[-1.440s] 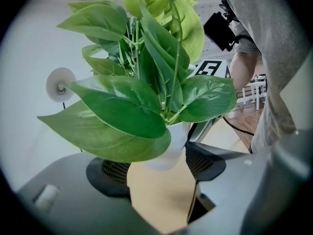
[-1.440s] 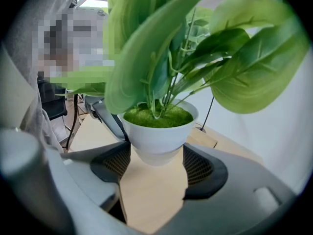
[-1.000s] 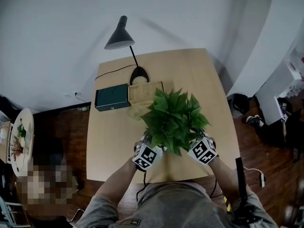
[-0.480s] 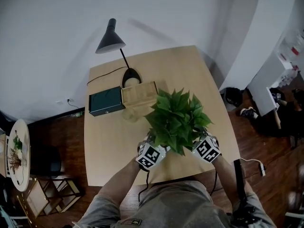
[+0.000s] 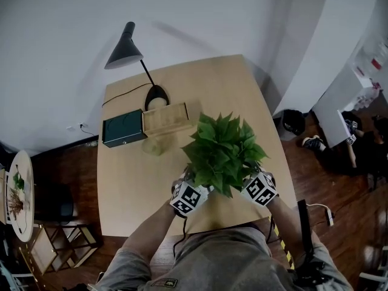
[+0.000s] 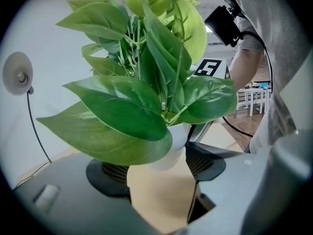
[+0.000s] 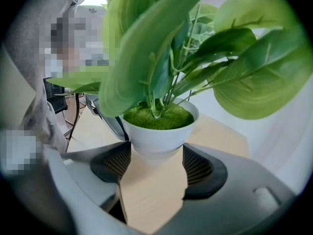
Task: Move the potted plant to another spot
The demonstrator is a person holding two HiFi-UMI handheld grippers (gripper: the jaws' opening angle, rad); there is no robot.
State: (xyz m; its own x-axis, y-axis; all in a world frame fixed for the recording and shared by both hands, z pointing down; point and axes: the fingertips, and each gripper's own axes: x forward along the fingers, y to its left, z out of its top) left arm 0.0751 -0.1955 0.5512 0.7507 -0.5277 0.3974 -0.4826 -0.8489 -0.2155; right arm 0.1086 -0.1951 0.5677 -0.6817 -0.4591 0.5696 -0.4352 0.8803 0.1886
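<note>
Because the pot is too wide for 1 claw to steady alone, both grippers take it at once, from opposite sides. Left gripper (image 6: 159, 166): jaws pressed on the pot (image 6: 175, 142), mesh pads (image 6: 200, 161) against its narrow lower wall. Right gripper (image 7: 152, 164): the same, jaws closed on the tapered base below the rim, where the taper keeps the pot from slipping down.

Plant (image 5: 223, 153) sits at the near right of the table (image 5: 130, 187), just ahead of the person's body. Leaves spread over both claws and hide the pot from the head view. Cannot tell whether the base rests on the wood or hangs just clear of it.

Far left of the table: lamp (image 5: 125, 46), green box (image 5: 123, 131), wooden box (image 5: 165, 119) side by side, well apart from the plant.

Judgement: grip made, carry in hand or about to start. Bare wood lies left and far right. Risk: the 2 claws must travel together, or the pot tilts or twists loose; the wide leaves also block sight of the landing spot.
</note>
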